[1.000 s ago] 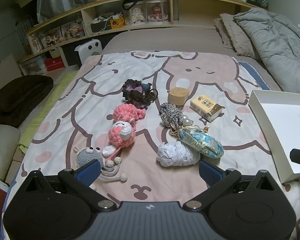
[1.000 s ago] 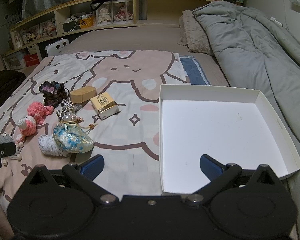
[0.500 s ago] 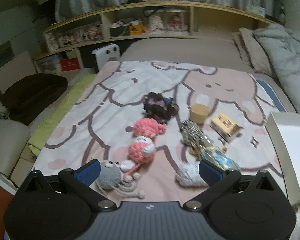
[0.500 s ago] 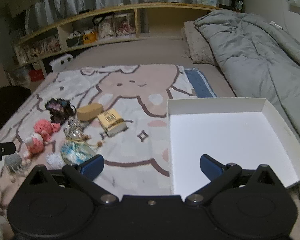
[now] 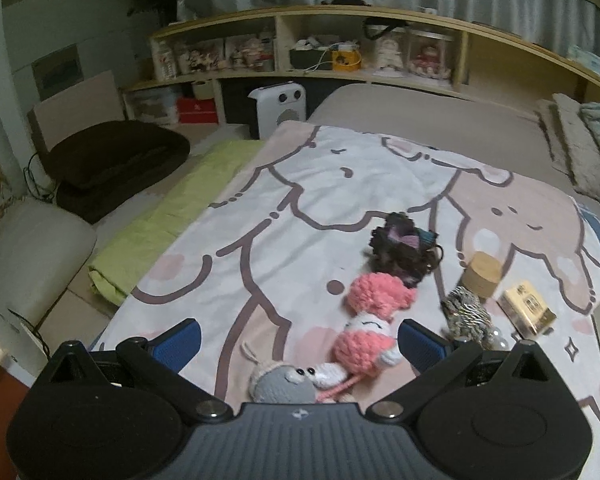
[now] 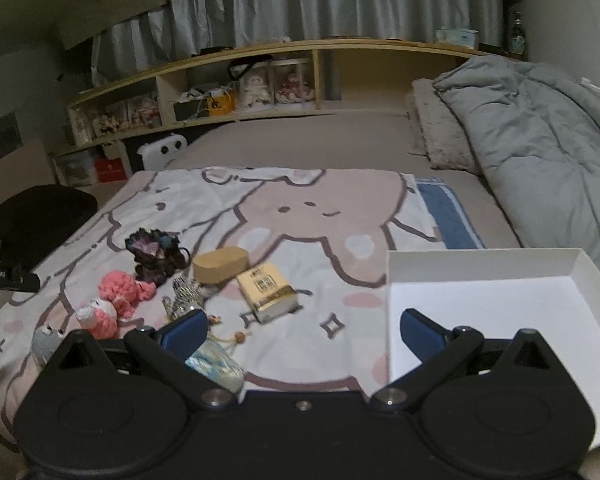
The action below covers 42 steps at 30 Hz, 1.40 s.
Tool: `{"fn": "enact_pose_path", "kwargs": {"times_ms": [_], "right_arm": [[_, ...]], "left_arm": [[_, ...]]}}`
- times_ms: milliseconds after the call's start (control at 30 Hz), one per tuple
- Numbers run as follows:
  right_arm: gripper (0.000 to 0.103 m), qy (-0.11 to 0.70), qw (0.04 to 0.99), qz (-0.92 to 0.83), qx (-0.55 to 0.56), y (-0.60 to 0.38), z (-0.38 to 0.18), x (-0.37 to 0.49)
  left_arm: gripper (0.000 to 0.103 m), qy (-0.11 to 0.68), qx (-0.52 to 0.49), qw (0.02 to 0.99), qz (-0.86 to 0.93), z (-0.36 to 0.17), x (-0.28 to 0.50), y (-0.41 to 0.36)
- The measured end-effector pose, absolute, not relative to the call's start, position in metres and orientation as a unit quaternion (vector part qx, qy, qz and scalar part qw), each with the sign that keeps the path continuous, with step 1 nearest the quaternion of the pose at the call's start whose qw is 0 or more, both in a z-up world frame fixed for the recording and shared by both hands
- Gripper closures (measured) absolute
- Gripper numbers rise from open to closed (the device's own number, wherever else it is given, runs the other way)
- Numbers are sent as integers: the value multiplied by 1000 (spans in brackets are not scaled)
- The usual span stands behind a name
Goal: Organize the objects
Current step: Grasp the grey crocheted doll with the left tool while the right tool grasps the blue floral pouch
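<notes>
Small objects lie in a loose cluster on the cartoon-print blanket covering the bed. Left wrist view: the left gripper has its fingers spread wide, holding nothing, above a grey crochet toy and a pink crochet doll; beyond lie a pink pom-pom, a dark hair accessory, a round wooden box, a striped scrunchie and a yellow carton. Right wrist view: the right gripper, fingers likewise apart and empty, hovers between a blue patterned pouch and the empty white tray, which sits right of the cluster.
</notes>
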State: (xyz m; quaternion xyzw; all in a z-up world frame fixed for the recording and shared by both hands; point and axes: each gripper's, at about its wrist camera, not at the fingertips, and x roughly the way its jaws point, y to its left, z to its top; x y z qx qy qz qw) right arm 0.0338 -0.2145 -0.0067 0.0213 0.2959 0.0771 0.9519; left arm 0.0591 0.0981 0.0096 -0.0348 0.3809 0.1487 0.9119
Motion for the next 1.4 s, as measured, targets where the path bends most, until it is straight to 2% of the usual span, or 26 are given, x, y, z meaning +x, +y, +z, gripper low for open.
{"fn": "enact_pose_path", "kwargs": {"times_ms": [233, 467, 533, 700, 867, 933, 1067, 1100, 1300, 1400], "right_arm": [[0, 264, 959, 103, 22, -203, -14, 49], [1, 283, 941, 182, -30, -177, -38, 65], [12, 291, 931, 210, -61, -165, -46, 66], [27, 315, 908, 252, -116, -137, -68, 65], [46, 336, 895, 273, -110, -134, -80, 67], [70, 341, 889, 290, -98, -135, -78, 64], [84, 332, 892, 281, -125, -136, -70, 51], [99, 335, 890, 281, -127, -138, -69, 48], [101, 352, 873, 300, -153, -145, -63, 15], [101, 368, 861, 317, -148, -144, -57, -2]], "left_arm": [[0, 407, -39, 900, 151, -5, 72, 113], [0, 453, -38, 872, 179, -27, 81, 130], [0, 464, -44, 867, 179, -32, 81, 132], [0, 476, -85, 851, 203, -45, 81, 146], [3, 482, -107, 848, 195, -52, 81, 145], [9, 484, -116, 846, 192, -55, 81, 144], [24, 489, -138, 841, 185, -62, 82, 143], [28, 492, -144, 839, 182, -63, 82, 143], [53, 505, -172, 829, 165, -71, 81, 144], [53, 503, -170, 832, 163, -71, 79, 143]]}}
